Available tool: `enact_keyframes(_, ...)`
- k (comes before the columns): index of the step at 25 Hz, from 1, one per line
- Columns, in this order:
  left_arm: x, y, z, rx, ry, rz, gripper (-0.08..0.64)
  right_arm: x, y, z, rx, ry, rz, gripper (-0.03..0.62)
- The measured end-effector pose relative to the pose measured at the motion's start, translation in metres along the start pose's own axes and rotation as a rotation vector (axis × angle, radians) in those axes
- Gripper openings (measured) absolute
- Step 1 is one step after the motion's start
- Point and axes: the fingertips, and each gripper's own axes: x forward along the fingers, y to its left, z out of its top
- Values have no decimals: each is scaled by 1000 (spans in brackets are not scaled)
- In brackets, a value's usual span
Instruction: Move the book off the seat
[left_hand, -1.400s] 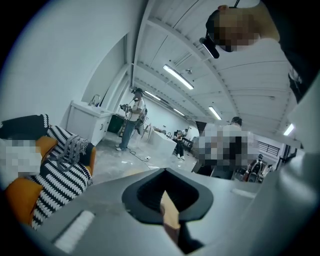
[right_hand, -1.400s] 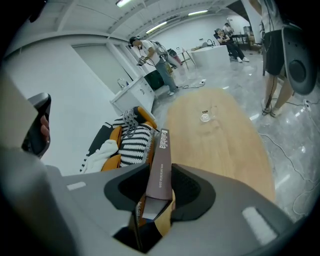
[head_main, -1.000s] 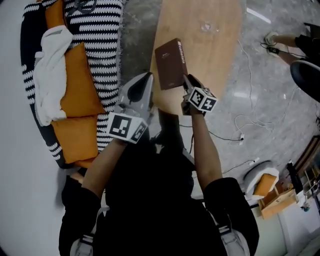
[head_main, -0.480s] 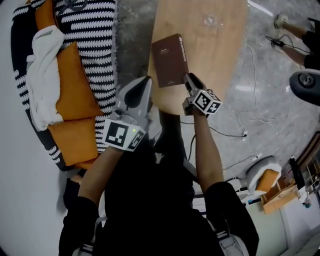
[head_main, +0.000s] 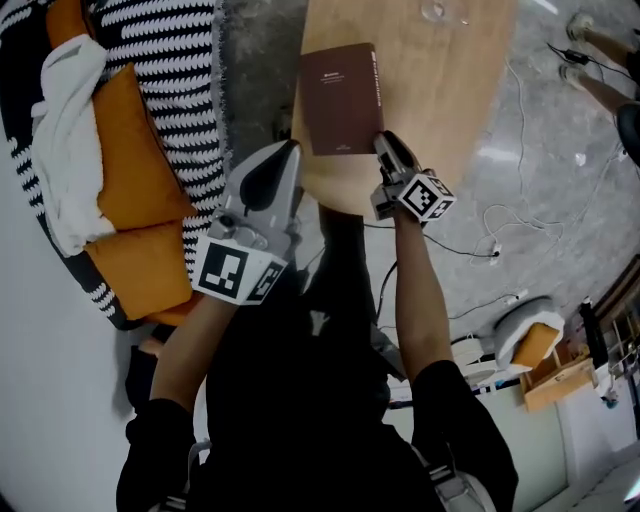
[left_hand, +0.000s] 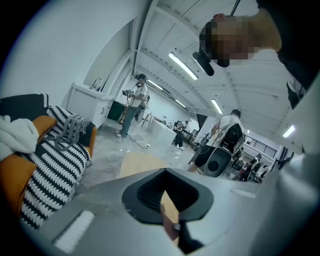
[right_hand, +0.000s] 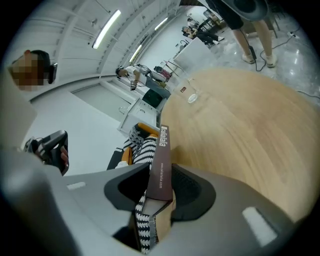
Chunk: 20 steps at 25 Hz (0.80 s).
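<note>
A brown book lies flat over the near end of the oval wooden table; whether it touches the top I cannot tell. My right gripper is shut on the book's near right corner. In the right gripper view the book's spine stands between the jaws of the right gripper, with the table beyond. My left gripper hovers at the table's near left edge, jaws together and holding nothing. In the left gripper view only a thin slit shows at the left gripper.
The seat, a sofa with a black-and-white striped throw, orange cushions and a white cloth, is at the left. A small glass object sits at the table's far end. Cables cross the stone floor at the right.
Both grippers have sunk toward the table. The book has come lower, and its tilt has levelled out so it lies square with the tabletop.
</note>
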Motion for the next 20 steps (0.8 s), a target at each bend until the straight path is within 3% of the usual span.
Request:
enact_keyframes(14, 11, 5, -40, -17, 28, -3, 6, 8, -37, -19, 78, -34, 163, 150)
enact_keyframes(20, 12, 3, -51, -22, 35, -8, 6, 10, -48, -26, 92, -46, 168, 150)
